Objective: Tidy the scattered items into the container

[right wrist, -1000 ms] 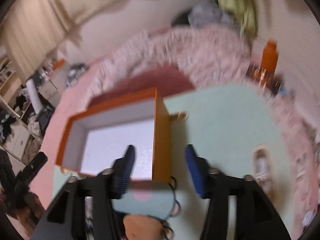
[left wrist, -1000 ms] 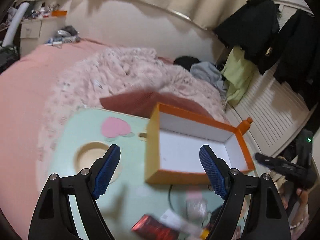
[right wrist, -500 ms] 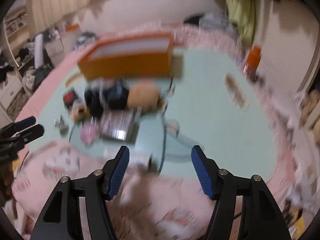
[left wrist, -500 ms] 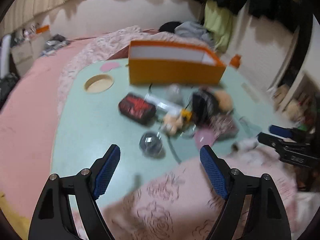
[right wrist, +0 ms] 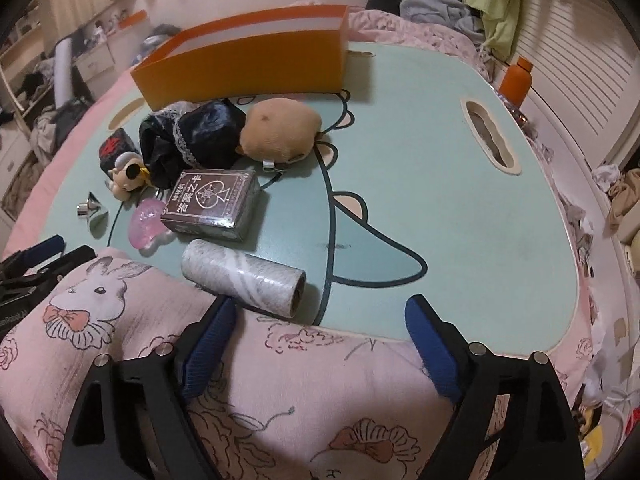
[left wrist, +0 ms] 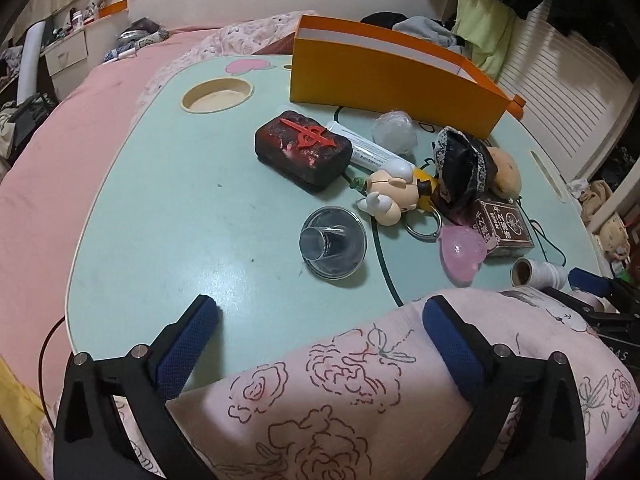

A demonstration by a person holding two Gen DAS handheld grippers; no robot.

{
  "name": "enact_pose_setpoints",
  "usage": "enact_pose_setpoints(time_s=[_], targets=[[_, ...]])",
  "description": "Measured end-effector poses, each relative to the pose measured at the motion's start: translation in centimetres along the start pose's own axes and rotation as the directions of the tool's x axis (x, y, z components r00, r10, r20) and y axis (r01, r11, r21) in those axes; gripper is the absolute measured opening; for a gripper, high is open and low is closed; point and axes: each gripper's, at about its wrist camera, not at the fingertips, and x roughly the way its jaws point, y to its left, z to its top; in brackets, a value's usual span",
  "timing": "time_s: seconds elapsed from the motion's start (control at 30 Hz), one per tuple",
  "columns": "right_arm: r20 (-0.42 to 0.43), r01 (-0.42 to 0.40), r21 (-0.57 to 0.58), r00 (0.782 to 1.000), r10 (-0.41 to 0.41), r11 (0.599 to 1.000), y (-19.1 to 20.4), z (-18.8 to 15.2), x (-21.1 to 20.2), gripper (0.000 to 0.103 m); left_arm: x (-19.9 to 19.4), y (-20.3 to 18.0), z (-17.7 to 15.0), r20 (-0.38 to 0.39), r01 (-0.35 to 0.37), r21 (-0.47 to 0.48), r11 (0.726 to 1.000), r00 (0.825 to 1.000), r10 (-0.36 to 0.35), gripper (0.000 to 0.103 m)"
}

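My right gripper, jaws opening and empty, is nearer the roll, which lies just ahead of its left finger, long axis crosswise. My left gripper, also opening, empty, faces the orange container beyond.

1. The box stood at the far side of the tabletop, with the scattered things in front of it.
2. In the left wrist view, the block lay left of the tube, and the figurine lay in front of the tube.
3. The funnel sat nearer, in front of the block.
4. In the right wrist view, the plush lay just before the box, the card pack nearer, and the roll at the near edge.
5. A blanket overlapped that near edge.
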Motion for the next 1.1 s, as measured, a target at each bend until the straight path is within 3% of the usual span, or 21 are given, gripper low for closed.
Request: enact_pose_setpoints(time_s=[0.3, 0.67, 0.87, 1.0, 1.1], targets=[[0.000, -0.001, -0.016, 1.000, 0.001, 1.000, 0.4, 0.0, 0.1, 0.080, -0.2, -0.1, 0.0, 0.004, -0.001, 0.000, 1.000, 1.000, 0.001, 0.102], [-0.005, -0.014, -0.041, 1.000, 0.014, 0.999, 0.6, 0.8, 0.5, 0.085, -0.2, -0.3, 0.1, 0.009, 0.001, -0.003, 1.000, 1.000, -0.001, 0.102], [0.047, -0.076, -0.081, 0.996, 0.080, 0.994, 0.5, 1.3, 0.7, 0.086, -0.2, -0.3, 0.2, 0.009, 0.001, -0.003, 1.000, 1.000, -0.001, 0.102], [0.055, -0.071, -0.100, 0.996, 0.077, 0.992, 0.9, 1.3, 0.8, 0.086, -0.2, -0.3, 0.1, 0.009, 0.001, -0.004, 1.000, 1.000, -0.001, 0.103], [0.077, -0.066, -0.150, 0.994, 0.078, 0.986, 1.9, 1.1, 0.6, 0.057, -0.2, -0.3, 0.1, 0.011, 0.002, -0.005, 1.000, 1.000, -0.002, 0.102]])
